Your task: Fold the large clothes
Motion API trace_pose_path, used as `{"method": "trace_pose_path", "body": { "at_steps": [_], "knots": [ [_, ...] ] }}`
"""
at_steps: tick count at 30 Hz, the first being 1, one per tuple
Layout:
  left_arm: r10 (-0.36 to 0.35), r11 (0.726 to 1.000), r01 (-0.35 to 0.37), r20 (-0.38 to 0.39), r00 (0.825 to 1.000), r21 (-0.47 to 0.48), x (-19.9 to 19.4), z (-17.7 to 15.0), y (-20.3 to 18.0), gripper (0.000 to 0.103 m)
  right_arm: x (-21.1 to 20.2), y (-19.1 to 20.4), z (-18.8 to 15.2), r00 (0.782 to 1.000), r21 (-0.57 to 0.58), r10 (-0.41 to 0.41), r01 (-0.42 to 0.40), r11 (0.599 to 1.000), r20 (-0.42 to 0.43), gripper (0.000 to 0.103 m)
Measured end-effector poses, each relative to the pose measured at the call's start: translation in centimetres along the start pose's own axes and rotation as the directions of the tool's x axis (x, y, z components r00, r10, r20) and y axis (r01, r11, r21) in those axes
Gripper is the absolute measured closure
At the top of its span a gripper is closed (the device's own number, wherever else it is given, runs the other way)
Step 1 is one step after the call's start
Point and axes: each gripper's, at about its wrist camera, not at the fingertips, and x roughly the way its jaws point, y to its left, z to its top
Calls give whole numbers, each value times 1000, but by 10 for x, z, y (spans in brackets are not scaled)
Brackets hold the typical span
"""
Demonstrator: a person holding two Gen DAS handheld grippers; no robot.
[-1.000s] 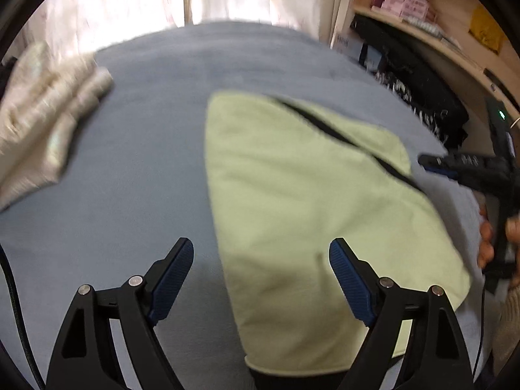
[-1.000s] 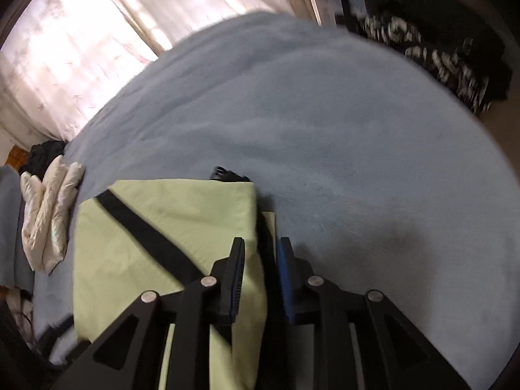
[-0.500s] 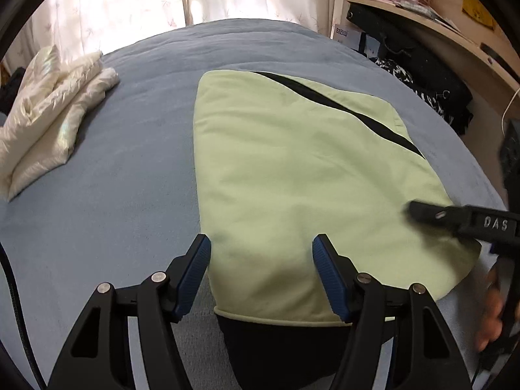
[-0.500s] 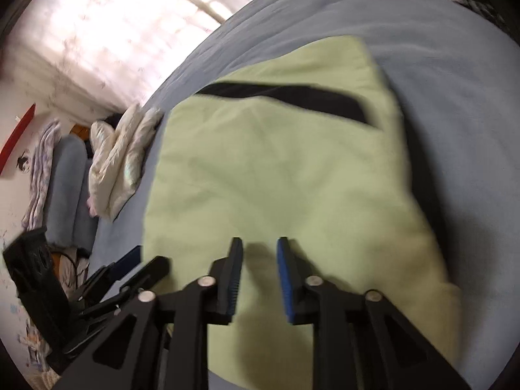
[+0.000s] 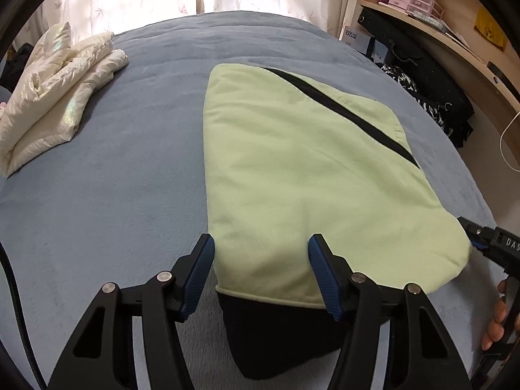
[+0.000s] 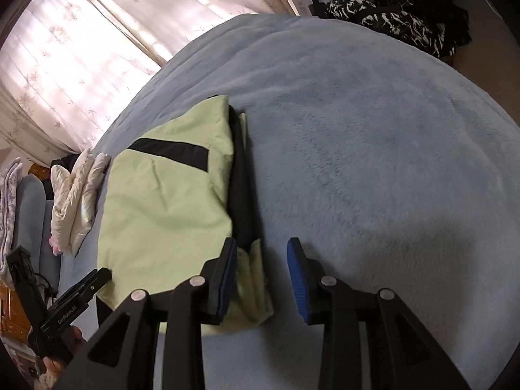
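A light green garment with a black stripe (image 5: 302, 175) lies folded flat on the blue bed (image 5: 113, 178), with a black part (image 5: 279, 334) sticking out at its near edge. My left gripper (image 5: 260, 276) is open and empty just above that near edge. My right gripper (image 6: 261, 276) is open and empty beside the garment's (image 6: 169, 201) right edge, over bare blanket. The right gripper's tip also shows in the left wrist view (image 5: 477, 239), at the garment's right corner. The left gripper shows in the right wrist view (image 6: 94, 281), at the garment's near left corner.
A folded cream-white padded jacket (image 5: 55, 97) lies at the bed's far left. Dark clothes and bags (image 5: 432, 97) are piled beside the bed on the right, under a wooden shelf (image 5: 438, 32). Curtains (image 6: 81, 48) hang behind the bed.
My right gripper has let go of the garment, opened and drawn back to its right edge. My left gripper has narrowed a little and come closer to the near edge. The garment now lies flat.
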Motion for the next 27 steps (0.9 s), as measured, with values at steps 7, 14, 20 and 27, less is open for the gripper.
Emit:
{"method": "trace_pose_path", "body": {
  "at_steps": [7, 14, 20, 27],
  "knots": [
    [6, 1000, -7, 26, 1000, 18, -30, -4, -6, 44, -18, 17, -10, 1000, -21, -6, 7, 1000, 4, 70],
    [9, 999, -11, 49, 999, 32, -63, -14, -5, 44, -34, 33, -23, 999, -66, -36, 36, 997, -2, 70],
    [17, 999, -19, 52, 998, 35, -82, -26, 0, 44, -46, 57, -42, 999, -142, -45, 42, 989, -14, 70],
    [22, 999, -23, 54, 998, 22, -96, -37, 11, 44, -52, 80, -61, 998, -216, -44, 35, 976, -34, 70]
  ]
}}
